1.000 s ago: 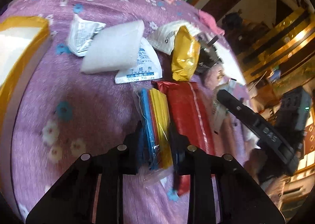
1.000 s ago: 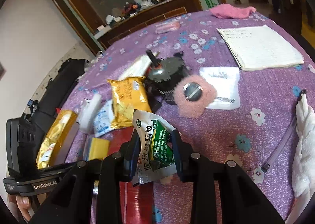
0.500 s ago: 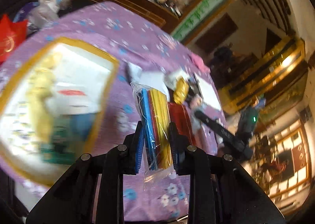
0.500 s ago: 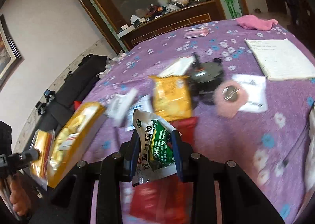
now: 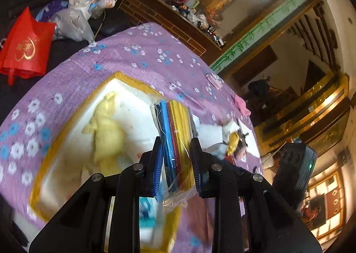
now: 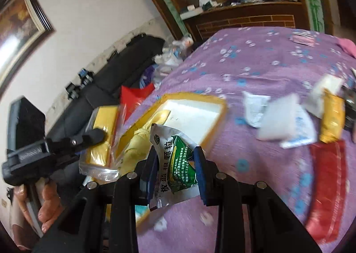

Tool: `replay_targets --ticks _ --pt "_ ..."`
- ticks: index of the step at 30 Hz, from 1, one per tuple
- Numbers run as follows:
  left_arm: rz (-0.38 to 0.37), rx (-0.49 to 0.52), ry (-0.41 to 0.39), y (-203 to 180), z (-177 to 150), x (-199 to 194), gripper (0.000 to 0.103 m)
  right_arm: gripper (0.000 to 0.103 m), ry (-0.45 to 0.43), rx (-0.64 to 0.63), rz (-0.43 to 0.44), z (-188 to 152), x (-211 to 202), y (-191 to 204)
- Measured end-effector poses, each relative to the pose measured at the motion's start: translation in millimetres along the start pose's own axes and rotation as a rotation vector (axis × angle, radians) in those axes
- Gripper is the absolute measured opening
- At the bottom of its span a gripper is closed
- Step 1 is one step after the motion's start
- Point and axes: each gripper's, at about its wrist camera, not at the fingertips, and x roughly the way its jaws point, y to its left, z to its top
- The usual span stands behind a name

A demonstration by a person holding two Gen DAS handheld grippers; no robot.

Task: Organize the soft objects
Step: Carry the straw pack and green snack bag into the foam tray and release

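While both grippers hung above the purple flowered tablecloth (image 5: pixel 138 57), each one had a soft packet pinched. Left gripper (image 5: pixel 175 164) was clamped on a clear bag of colored sheets (image 5: pixel 175 139), blue, red and yellow layers upright between the pads, bag held over the white foam box (image 5: pixel 133 101) with yellow-taped rim. A yellow soft item (image 5: pixel 106 132) lay inside that box; a blue-and-white thing sat lower in it, too blurred to name. Right gripper (image 6: pixel 175 172) was closed on a green-and-white sachet (image 6: pixel 175 159) with Chinese print, raised just beside the box's near edge. From the right wrist view, the left gripper with its bag showed at the left of the box. Farther right on the cloth lay a white pouch (image 6: pixel 278 119), a yellow packet (image 6: pixel 331 119) and a red packet (image 6: pixel 327 188), near each other. A red bag (image 5: pixel 24 45) sat off the table.
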Motion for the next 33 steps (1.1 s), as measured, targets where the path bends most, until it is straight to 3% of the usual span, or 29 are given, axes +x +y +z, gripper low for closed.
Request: replay_targets --ticks 9,16,19,21,25,27,33 --pt "0.022 0.006 0.077 31 31 44 0.024 0.03 0.048 -0.034 -0.102 13 54 21" --pt "0.137 0.015 0.164 41 39 83 0.024 0.031 0.079 -0.035 -0.18 6 72 23" --pt "0.132 0.003 0.206 45 35 95 0.026 0.033 0.083 -0.029 -0.206 2 75 23" --pt "0.124 0.001 0.197 45 34 92 0.034 0.033 0.09 -0.029 -0.205 1 76 22" --pt "0.057 -0.029 0.142 42 33 69 0.065 0.048 0.062 -0.009 -0.152 0 62 20" --pt "0.065 -0.026 0.11 36 31 52 0.065 0.059 0.024 0.0 -0.12 -1 45 20" --pt "0.094 0.077 0.004 -18 -17 1 0.065 0.059 -0.021 0.029 -0.006 -32 -16 14"
